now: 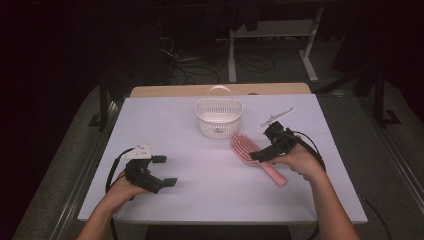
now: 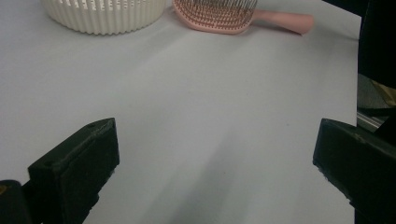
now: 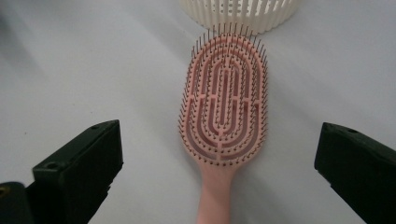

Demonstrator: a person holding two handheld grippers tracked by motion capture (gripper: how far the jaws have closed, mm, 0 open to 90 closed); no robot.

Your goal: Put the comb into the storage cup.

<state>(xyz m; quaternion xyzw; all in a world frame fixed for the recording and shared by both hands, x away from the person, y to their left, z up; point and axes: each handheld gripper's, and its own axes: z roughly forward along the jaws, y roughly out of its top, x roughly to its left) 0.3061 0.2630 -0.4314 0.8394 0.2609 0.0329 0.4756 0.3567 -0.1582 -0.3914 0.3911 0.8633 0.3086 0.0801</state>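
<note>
Right gripper point(image 3: 219, 172): fingers apart, hovering astride the pink plastic hairbrush point(image 3: 224, 112). Brush lies bristles-up on the table point(image 1: 200, 165), oval head touching the white slotted basket point(image 1: 219, 117), handle pointing away. Left gripper point(image 1: 162, 171): fingers apart, well clear of the basket.

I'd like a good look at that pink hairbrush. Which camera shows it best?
The right gripper view: the hairbrush lies bristles up, straight ahead between the right claw's open jaws, every bristle row clear. The high view shows the hairbrush small, partly under that claw. The left gripper view catches its side at the top edge.
</note>
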